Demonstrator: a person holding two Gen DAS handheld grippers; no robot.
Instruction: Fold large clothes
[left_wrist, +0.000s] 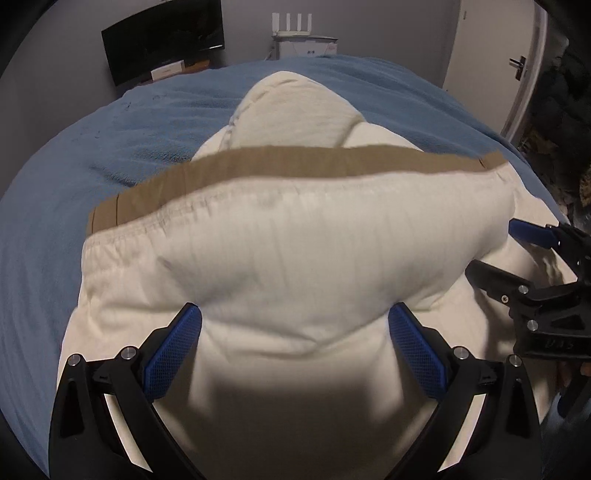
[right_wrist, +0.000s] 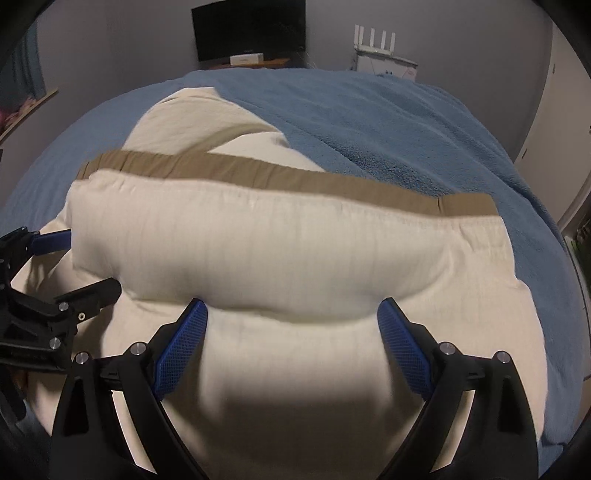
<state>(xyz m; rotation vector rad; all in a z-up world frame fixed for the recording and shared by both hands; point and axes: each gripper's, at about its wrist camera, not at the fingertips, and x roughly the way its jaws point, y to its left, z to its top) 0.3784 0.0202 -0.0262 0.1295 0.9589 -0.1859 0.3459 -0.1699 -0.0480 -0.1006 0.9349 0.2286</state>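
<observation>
Currently: cream garment (left_wrist: 280, 258) folded on bed (left_wrist: 110, 140), tan waistband (left_wrist: 258, 162) on the fold's far edge | left hand-held gripper (left_wrist: 295, 332) spread over garment | right hand-held gripper (right_wrist: 291, 328) spread over garment

Cream garment (left_wrist: 280, 258) on blue-blanketed bed (left_wrist: 74, 166)

Both wrist views close, forward — sharing cream garment (left_wrist: 295, 251)
</observation>
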